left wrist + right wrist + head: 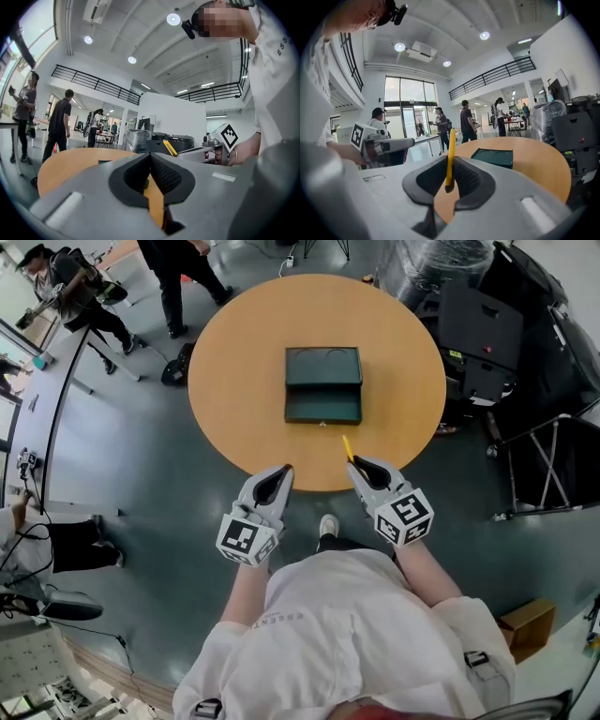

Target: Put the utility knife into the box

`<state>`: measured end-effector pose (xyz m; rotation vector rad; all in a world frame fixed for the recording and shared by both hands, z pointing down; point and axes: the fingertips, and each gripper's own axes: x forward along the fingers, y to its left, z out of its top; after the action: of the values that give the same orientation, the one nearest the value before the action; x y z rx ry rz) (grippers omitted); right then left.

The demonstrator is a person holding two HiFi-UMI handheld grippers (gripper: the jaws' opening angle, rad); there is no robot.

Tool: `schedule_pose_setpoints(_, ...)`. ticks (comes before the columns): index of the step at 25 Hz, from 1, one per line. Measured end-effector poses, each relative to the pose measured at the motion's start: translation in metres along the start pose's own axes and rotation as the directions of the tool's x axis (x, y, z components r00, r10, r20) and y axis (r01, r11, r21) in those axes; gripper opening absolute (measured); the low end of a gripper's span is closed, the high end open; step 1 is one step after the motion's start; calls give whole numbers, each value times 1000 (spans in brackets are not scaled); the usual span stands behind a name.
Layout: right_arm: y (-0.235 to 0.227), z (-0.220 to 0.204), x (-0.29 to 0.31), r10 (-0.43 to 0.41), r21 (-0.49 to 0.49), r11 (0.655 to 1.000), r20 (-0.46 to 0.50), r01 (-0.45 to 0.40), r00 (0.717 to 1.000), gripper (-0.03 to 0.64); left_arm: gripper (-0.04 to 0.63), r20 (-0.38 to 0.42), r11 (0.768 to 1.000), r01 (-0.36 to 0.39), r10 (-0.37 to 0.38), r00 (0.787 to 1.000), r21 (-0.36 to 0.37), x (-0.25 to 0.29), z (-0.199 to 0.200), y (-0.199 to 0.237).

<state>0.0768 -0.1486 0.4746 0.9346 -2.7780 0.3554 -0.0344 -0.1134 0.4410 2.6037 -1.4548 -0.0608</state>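
Jaws on my right gripper (449, 174) pinch the yellow utility knife (450, 150) low on its body, so it stands upright for carrying to the open green box (323, 367), mid-frame on the table (234, 362). My left gripper (150, 171) is closed and empty, not needed.

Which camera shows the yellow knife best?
The right gripper view: the utility knife sits close up, pinched between the jaws. The head view shows only a thin yellow sliver; the left gripper view, a small far piece.
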Motion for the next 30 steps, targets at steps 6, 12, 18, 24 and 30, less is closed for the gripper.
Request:
schedule_pose_setpoints(6,-49,13,37,33,-21,999,-28,-34,999,38,17,-7,999,-32,32,999,1,46,3,23)
schedule_pose_setpoints(12,-71,5,71,58,-20,998,-85,-60,995,38,17,-22,998,-65,65,998,-11,65,1,50)
schedule_pose_setpoints(18,-89,-18,115,46,-28,998,-206,-53,977,38,17,-48,999,-45,44,998,-25,80,-5,78)
schedule_pose_setpoints(24,-108,-53,163,64,-26,997,-357,-78,932,38,18,-72,998,-34,31,997,-44,107,-12,115)
schedule_pose_setpoints(30,-117,-91,206,89,-46,990,-542,-135,836,38,17,-94,997,-14,7,996,-76,122,-20,139)
